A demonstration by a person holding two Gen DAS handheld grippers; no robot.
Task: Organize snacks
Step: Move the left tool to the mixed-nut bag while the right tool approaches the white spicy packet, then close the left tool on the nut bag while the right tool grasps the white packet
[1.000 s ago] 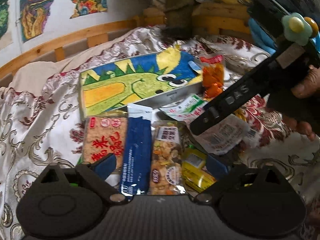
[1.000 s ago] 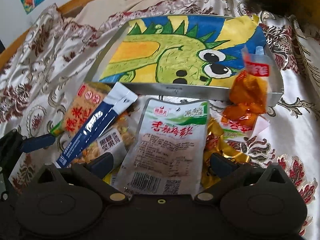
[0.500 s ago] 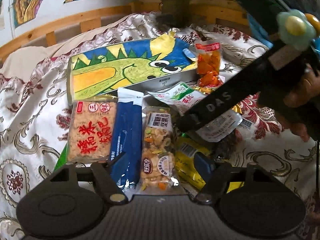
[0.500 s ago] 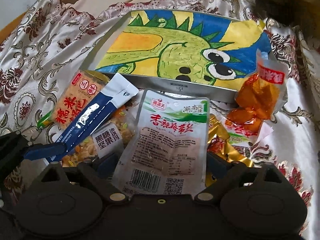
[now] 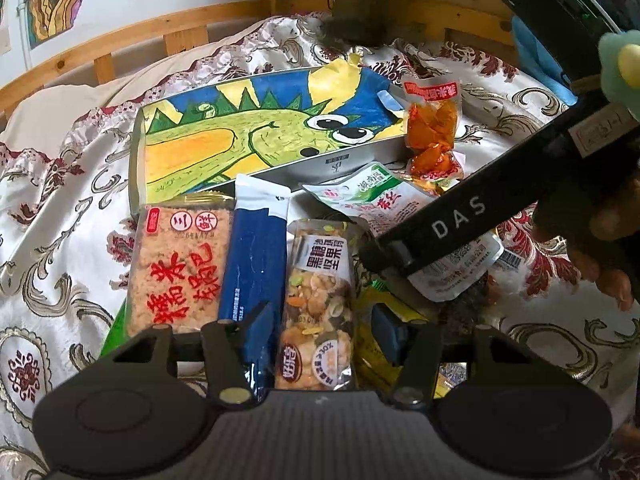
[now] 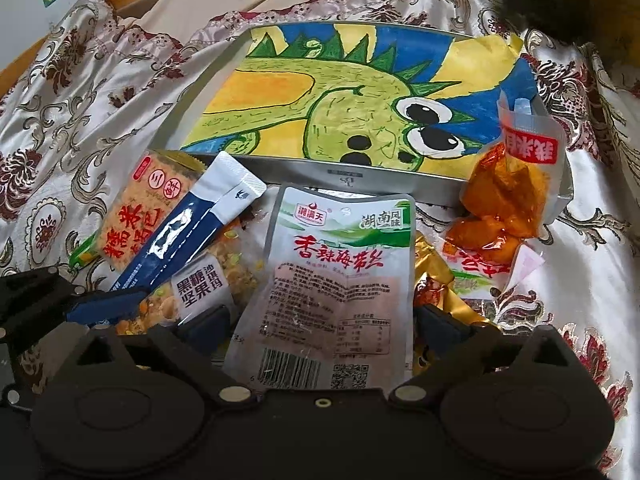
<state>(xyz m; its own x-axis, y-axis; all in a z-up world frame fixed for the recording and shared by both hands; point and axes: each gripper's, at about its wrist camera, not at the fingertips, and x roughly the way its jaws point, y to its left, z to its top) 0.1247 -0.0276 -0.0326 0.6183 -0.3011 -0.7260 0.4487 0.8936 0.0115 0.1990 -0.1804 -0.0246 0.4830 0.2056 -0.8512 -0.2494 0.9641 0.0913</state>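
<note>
Snack packets lie in a heap on the cloth in front of a metal tray (image 5: 336, 166) (image 6: 348, 178) lined with a dinosaur drawing. My left gripper (image 5: 322, 326) is closing around the nut bar (image 5: 320, 300) (image 6: 200, 288). Its left pad overlaps the blue stick pack (image 5: 252, 256), and a gap still shows at the right pad. An orange rice-crust pack (image 5: 176, 268) lies to the left. My right gripper (image 6: 322, 320) stands wide over the flat seaweed pouch (image 6: 340, 272), which lies between its pads uncrumpled. One right finger (image 5: 440, 224) crosses that pouch in the left wrist view.
A clear packet of orange chunks (image 5: 432, 136) (image 6: 504, 200) leans on the tray's right corner. Gold (image 6: 432, 276) and yellow (image 5: 376, 356) wrappers lie under the heap. A patterned satin cloth (image 6: 80, 120) covers the surface, with a wooden rail (image 5: 120, 40) behind. A hand (image 5: 600, 264) grips the right tool.
The left gripper's jaws have narrowed from wide open to close beside the nut bar, and it has edged in over the snacks. The right gripper has barely shifted.
</note>
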